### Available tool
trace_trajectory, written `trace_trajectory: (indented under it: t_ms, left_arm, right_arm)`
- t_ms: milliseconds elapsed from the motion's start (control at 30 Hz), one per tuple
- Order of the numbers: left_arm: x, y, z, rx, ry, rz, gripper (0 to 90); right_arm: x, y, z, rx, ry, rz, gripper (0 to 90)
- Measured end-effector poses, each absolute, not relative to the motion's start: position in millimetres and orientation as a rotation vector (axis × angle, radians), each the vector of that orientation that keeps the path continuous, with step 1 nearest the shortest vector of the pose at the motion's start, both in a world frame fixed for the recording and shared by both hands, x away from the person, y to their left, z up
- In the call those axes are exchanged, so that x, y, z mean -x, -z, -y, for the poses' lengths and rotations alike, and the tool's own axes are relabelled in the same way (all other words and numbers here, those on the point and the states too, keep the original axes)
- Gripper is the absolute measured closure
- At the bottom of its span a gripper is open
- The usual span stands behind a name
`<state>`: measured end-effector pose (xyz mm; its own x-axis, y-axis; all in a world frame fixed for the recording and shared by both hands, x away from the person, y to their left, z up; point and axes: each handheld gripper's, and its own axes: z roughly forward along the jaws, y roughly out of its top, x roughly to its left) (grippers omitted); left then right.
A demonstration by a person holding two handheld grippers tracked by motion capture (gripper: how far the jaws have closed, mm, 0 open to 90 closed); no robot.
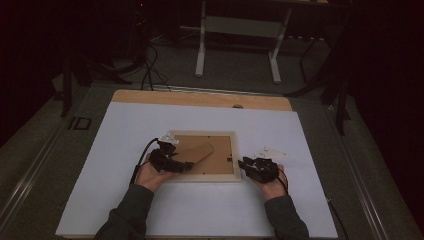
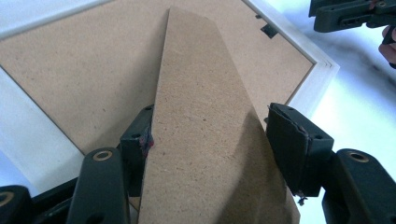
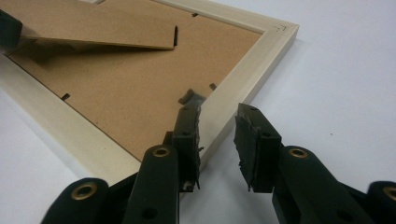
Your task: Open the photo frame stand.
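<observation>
A pale wooden picture frame [image 1: 202,177] lies face down on the white sheet, its brown backing board [image 1: 220,155] up. The cardboard stand strip [image 1: 197,151] is hinged up off the backing. My left gripper [image 1: 190,166] reaches in from the frame's near left corner and is shut on the strip [image 2: 205,121], a pad against each long edge [image 2: 212,126]. My right gripper [image 1: 243,164] is at the frame's right rail [image 3: 224,102]. It stands open astride that rail [image 3: 218,114], one finger [image 3: 189,126] over the backing by a small metal clip [image 3: 187,96], the other outside.
The white sheet [image 1: 150,210] covers most of the wooden table [image 1: 150,96], with room on all sides of the frame. Beyond the far edge stand a white table base [image 1: 200,55] and dark cables [image 1: 147,70] on the floor.
</observation>
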<state>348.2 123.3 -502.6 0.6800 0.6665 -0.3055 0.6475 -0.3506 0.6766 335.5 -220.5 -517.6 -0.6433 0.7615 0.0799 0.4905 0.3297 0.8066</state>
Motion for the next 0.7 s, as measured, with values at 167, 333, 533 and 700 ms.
trace_trajectory:
  t_ms: [167,333,533,700]
  left_arm:
    - [-345.4,499.7,-123.4,-2.081,-0.062,-0.977,40.0]
    - [-341.7,496.5,-122.1,-2.082,-0.096,-0.956,40.0]
    - [-337.2,492.1,-120.9,-2.088,-0.135,-0.929,40.0]
    - [-332.4,488.9,-119.2,-2.089,-0.174,-0.909,40.0]
  right_arm:
    - [-339.1,516.4,217.3,-1.111,-1.214,-2.303,67.2]
    - [-343.7,515.4,215.9,-1.121,-1.214,-2.305,65.3]
    - [-350.4,511.7,212.6,-1.138,-1.218,-2.3,61.6]
    - [-358.6,509.3,209.9,-1.156,-1.203,-2.301,58.0]
